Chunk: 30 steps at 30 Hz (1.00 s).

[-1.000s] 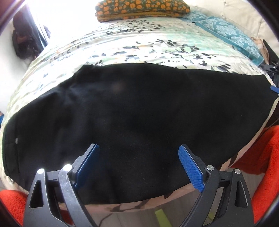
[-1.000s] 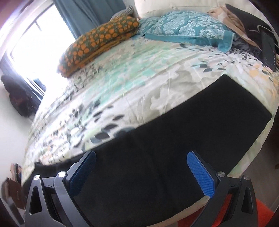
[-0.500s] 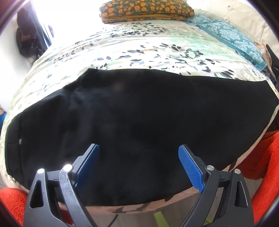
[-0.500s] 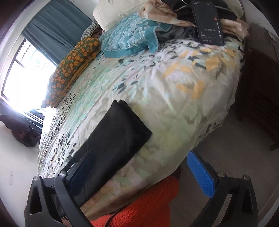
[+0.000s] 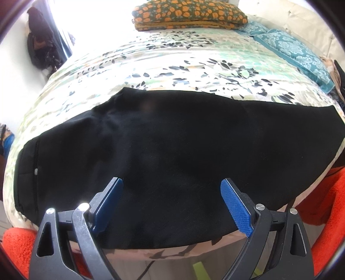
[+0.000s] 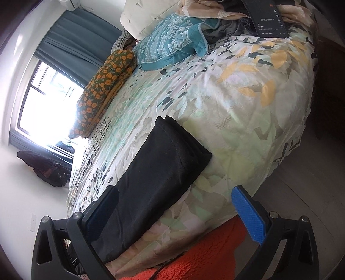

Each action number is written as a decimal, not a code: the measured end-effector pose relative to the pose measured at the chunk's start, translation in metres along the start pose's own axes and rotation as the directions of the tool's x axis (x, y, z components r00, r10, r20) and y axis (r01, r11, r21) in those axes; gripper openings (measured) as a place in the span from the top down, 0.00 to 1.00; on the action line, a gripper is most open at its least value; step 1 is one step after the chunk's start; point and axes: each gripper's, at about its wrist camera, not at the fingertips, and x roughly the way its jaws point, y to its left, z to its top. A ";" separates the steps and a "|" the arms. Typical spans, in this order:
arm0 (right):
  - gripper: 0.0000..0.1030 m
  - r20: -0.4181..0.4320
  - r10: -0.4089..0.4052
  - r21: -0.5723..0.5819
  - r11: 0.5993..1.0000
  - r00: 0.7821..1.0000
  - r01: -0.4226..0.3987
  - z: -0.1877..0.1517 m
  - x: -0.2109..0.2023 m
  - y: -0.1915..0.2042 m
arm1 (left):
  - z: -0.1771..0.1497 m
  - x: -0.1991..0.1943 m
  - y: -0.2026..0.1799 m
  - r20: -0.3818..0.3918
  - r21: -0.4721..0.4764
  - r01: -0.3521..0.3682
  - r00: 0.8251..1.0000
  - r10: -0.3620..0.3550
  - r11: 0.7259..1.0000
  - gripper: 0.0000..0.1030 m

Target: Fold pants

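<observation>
Black pants (image 5: 172,150) lie flat and lengthwise along the near edge of a floral bedspread (image 5: 183,64), waistband at the left end, legs stacked one on the other. My left gripper (image 5: 171,189) hovers open just above their near middle, nothing between its blue pads. In the right wrist view the same pants (image 6: 159,172) show their hem end near the bed's edge. The right gripper (image 6: 175,201) is open and tilted, its left finger over the pants and its right finger beyond the mattress edge, holding nothing.
An orange-flowered folded blanket (image 5: 187,15) and a teal pillow (image 5: 295,51) lie at the far side of the bed. A dark tablet (image 6: 267,15) rests on piled clothes by the headboard. Orange fuzzy fabric (image 6: 200,254) sits below the bed edge. A window (image 6: 47,103) is at the left.
The left gripper drew back a little from the pants. The right gripper swung to the right along the pants toward the hem end and rolled, and both stayed open.
</observation>
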 end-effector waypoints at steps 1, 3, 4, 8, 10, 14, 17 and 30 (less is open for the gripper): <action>0.00 0.005 0.007 0.012 1.000 1.000 -0.007 0.001 -0.001 -0.003 | 0.000 0.000 0.002 -0.002 -0.006 -0.002 1.000 0.002 1.000 0.09; 0.00 0.023 0.021 0.051 0.998 1.000 -0.022 0.004 -0.006 -0.012 | 0.002 0.000 0.004 -0.002 -0.017 -0.003 1.000 0.003 1.000 0.09; 0.00 0.040 0.023 0.083 0.996 0.999 -0.026 0.008 -0.010 -0.019 | 0.002 0.000 0.005 0.001 -0.021 -0.003 1.000 0.003 1.000 0.09; 0.00 0.101 0.040 0.233 0.970 0.994 -0.063 0.027 -0.021 -0.048 | 0.003 0.001 0.007 0.004 -0.026 -0.005 1.000 0.005 1.000 0.09; 0.00 0.079 0.092 0.259 0.960 0.993 -0.109 0.033 -0.016 -0.052 | 0.002 0.004 0.006 -0.008 -0.026 -0.005 1.000 0.005 1.000 0.09; 0.00 -0.010 0.205 0.264 0.945 0.979 -0.195 0.032 0.011 -0.044 | 0.000 0.006 0.001 -0.014 -0.005 -0.003 1.000 0.003 1.000 0.09; 0.02 -0.024 0.262 0.228 0.941 0.965 -0.250 0.031 0.023 -0.031 | 0.000 0.005 -0.002 -0.009 0.015 -0.006 1.000 0.007 1.000 0.09; 0.15 -0.109 0.065 0.098 0.994 0.992 -0.055 0.033 0.055 -0.021 | -0.003 0.013 0.007 -0.031 -0.027 -0.006 1.000 0.005 1.000 0.09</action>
